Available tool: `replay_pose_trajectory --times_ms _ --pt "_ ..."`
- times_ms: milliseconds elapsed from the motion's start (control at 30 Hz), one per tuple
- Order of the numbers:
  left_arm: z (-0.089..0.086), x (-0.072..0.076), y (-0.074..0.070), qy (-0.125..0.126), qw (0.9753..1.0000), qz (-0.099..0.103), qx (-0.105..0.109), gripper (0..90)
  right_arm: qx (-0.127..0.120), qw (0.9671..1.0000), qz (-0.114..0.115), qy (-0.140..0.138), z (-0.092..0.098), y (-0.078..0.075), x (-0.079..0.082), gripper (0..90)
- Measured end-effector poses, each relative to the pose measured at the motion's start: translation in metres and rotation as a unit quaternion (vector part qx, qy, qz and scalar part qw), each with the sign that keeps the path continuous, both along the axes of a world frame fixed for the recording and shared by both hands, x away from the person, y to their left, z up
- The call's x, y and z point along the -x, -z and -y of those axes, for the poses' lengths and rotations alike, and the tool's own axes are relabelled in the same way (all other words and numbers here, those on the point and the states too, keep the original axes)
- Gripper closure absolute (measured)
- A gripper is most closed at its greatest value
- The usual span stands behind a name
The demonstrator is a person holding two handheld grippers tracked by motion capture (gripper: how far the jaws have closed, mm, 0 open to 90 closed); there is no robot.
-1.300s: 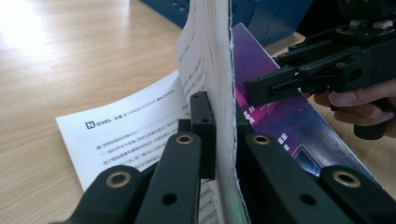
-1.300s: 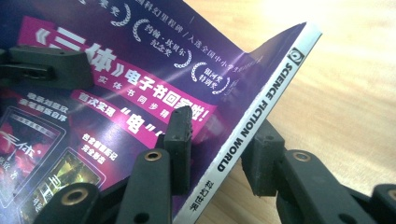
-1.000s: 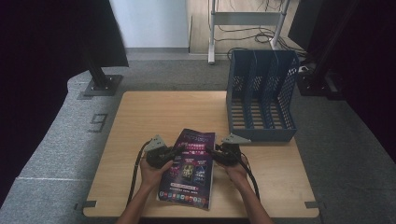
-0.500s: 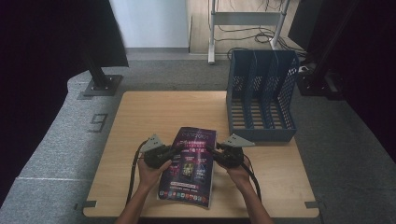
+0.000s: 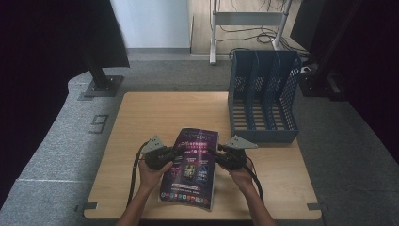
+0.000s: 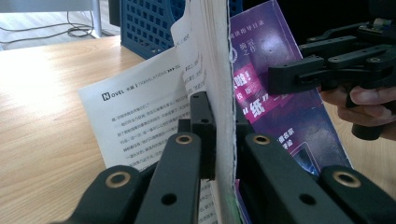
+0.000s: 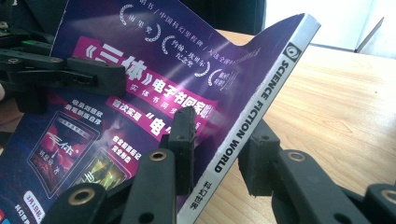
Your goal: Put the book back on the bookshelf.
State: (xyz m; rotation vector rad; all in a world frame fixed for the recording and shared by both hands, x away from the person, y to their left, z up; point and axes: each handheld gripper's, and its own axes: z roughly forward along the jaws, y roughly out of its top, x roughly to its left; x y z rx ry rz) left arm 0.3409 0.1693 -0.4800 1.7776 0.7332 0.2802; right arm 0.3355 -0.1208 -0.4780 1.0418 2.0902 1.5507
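Your left tool (image 5: 175,151) is clamped on the open page edge of the magazine (image 5: 190,167), on its left side about midway along. In the left gripper view the two black jaws close flat on the stack of pages, with one loose white printed page (image 6: 140,116) fanned out to the left of them. Your right tool (image 5: 214,153) takes the opposite side: in the right gripper view its jaws straddle the white spine (image 7: 254,112) lettered "SCIENCE FICTION WORLD", one jaw pressed on the purple cover, the other behind the back of the magazine; whether that one touches, you cannot tell. The magazine sits between the two tools near the front middle of the bench (image 5: 141,117), its far end raised off the wood and bowed. The blue file rack (image 5: 263,96) stands at the far right of the bench, well apart from the magazine.
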Motion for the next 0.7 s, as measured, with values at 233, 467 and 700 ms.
replay_pose_trajectory --times_ms 233,467,700 --pt "-0.001 0.002 -0.006 0.000 1.0000 0.007 0.003 87.2 -0.001 0.9999 0.014 -0.002 0.000 -0.006 0.002 69.3" --pt "-0.004 0.002 -0.015 -0.002 0.9998 0.019 0.005 87.2 0.000 0.9996 0.026 -0.007 -0.003 -0.017 0.003 70.2" --pt "-0.005 -0.002 -0.030 -0.009 0.9993 0.036 0.003 87.3 0.001 0.9989 0.046 -0.005 -0.007 -0.029 -0.001 70.8"
